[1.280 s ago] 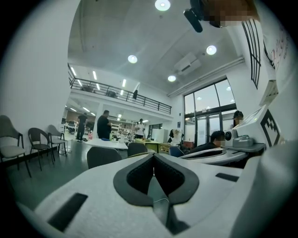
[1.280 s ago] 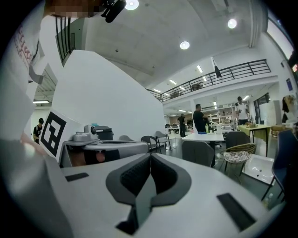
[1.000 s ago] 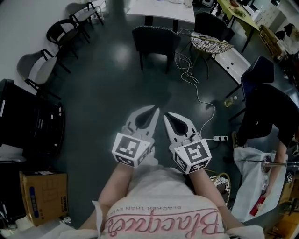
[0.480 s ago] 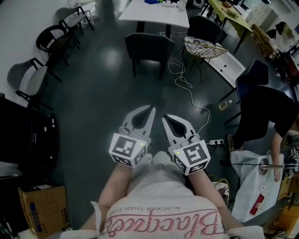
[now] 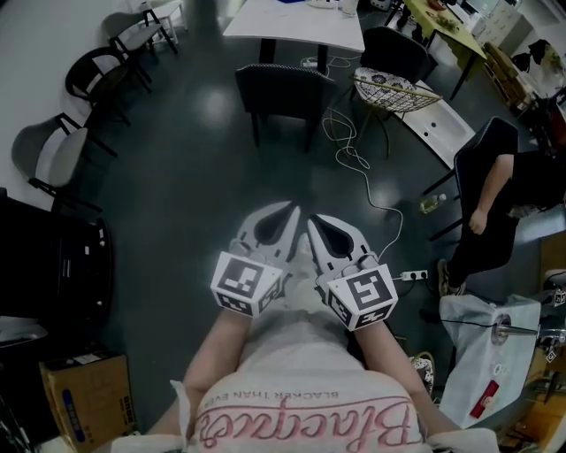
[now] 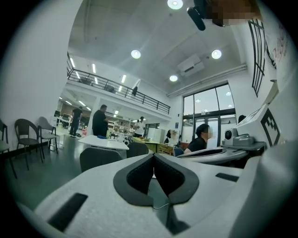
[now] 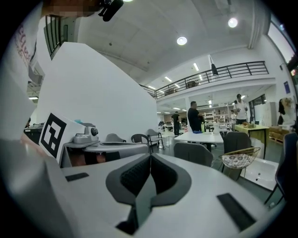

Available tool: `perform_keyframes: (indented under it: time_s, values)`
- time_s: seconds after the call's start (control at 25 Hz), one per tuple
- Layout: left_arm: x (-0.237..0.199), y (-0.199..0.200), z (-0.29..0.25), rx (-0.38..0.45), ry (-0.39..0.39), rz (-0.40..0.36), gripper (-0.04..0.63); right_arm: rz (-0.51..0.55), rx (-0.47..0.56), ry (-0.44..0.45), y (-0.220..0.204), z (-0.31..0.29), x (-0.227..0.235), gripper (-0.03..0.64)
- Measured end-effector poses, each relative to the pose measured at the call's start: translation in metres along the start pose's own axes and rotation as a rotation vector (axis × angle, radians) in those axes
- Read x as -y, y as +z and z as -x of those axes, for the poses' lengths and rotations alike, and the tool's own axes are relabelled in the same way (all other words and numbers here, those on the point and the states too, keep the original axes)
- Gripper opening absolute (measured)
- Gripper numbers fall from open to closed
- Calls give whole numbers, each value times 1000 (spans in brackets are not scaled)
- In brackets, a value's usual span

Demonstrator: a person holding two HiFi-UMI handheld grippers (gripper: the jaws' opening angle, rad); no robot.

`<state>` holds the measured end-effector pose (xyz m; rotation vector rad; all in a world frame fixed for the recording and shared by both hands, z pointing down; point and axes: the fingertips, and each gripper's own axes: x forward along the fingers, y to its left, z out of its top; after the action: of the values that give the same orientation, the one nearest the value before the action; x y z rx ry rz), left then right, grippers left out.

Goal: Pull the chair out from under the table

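A dark upholstered chair (image 5: 285, 87) stands at the near edge of a white table (image 5: 296, 25) at the top of the head view, across bare dark floor from me. My left gripper (image 5: 293, 212) and right gripper (image 5: 310, 222) are held side by side in front of my body, both shut and empty, far short of the chair. In the left gripper view the chair (image 6: 100, 159) and table (image 6: 104, 142) lie beyond the shut left gripper (image 6: 153, 156). Past the shut right gripper (image 7: 150, 157), the right gripper view shows the chair (image 7: 193, 151) and table (image 7: 205, 136).
A wicker-seat chair (image 5: 395, 85) stands right of the dark chair, with a white cable (image 5: 354, 159) trailing over the floor to a power strip (image 5: 409, 276). Several chairs (image 5: 62, 150) line the left wall. A seated person (image 5: 495, 203) is at right; a cardboard box (image 5: 84, 389) lower left.
The chair and table have come slightly nearer in the head view as both grippers travel forward together, still shut. The person at the right has shifted posture.
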<state>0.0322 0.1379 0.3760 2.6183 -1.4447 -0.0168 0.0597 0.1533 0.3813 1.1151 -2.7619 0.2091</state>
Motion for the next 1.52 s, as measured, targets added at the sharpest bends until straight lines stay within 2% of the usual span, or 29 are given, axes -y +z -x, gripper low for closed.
perform_keyframes:
  time_s: [0.32, 0.72, 1.08, 1.36, 1.52]
  values:
    - [-45, 0, -56, -23, 29, 3, 5, -7, -26, 35, 0, -57, 45, 6]
    - [-113, 17, -168, -46, 71, -12, 5, -38, -12, 53, 32, -145, 147, 5]
    - [-156, 28, -262, -70, 99, -30, 5, -58, -12, 82, 55, -208, 236, 5]
    - [-184, 20, -295, -107, 122, -24, 5, -104, -14, 89, 56, -241, 272, 6]
    - [-203, 19, -310, -120, 125, -10, 5, -75, -37, 98, 57, -260, 280, 6]
